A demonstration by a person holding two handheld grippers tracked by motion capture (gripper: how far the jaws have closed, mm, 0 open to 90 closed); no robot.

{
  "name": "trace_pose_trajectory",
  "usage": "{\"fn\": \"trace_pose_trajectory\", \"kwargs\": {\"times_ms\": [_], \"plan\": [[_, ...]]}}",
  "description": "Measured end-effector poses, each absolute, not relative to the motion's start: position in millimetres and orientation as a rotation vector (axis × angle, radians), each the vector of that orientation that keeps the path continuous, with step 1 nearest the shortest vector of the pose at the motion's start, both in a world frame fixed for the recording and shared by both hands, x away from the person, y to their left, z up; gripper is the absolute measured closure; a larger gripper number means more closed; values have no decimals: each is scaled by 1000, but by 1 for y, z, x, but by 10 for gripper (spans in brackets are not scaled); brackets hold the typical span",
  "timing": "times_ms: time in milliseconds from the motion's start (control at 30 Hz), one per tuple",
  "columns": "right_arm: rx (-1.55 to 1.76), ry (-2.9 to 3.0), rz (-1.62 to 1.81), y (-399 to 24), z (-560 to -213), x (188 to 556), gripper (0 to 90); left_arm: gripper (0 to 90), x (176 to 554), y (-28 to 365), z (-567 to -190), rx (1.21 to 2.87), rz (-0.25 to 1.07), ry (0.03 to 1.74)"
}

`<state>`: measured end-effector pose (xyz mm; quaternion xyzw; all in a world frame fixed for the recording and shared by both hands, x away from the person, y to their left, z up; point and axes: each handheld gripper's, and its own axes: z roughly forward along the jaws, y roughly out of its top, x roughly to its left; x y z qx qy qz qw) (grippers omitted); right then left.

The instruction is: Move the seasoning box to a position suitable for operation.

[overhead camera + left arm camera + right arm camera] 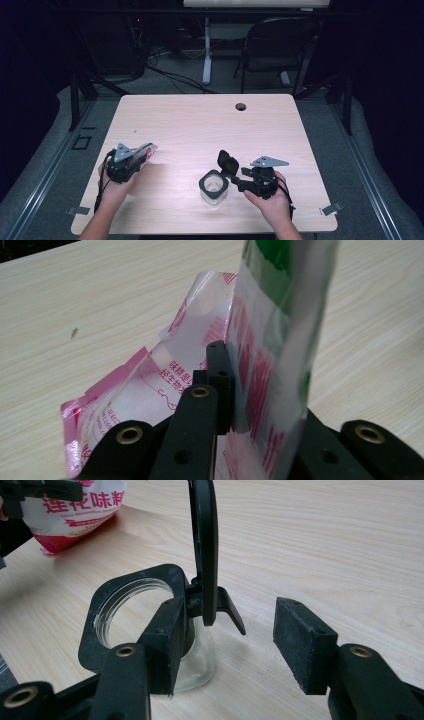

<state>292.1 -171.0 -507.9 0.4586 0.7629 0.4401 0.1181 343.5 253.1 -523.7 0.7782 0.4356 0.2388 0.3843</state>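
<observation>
Dark floor and a folding chair (pixel 280 45) lay beyond our pale wooden table (pixel 200 125). At its near left, our left gripper (pixel 142 153) had its jaws clamped on a red-and-white packet (pixel 260 370), pinching the plastic flat and holding it tilted just above the wood. Near the middle stood a glass jar (pixel 214 187) with a black collar and its hinged lid (pixel 204 545) standing upright. Our right gripper (pixel 235 635) sat at the jar with jaws apart, one pad against the collar by the hinge, the other clear. We judged the step to be bringing the packet to the jar. Next we would need to carry it over the mouth and tip it, while the right steadied the jar.
</observation>
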Motion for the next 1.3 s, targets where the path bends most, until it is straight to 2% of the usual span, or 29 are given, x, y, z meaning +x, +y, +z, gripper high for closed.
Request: {"fn": "trace_pose_trajectory", "kwargs": {"times_ms": [467, 967, 1300], "plan": [[1338, 2233, 1281, -172, -507, 292, 466, 890, 337, 284, -500, 1870, 637, 1178], [1342, 2232, 1277, -172, -508, 293, 466, 892, 329, 305, -480, 1813, 725, 1233], [1340, 2229, 1279, -172, -508, 293, 466, 900, 320, 304, -462, 1785, 722, 1188]]}}
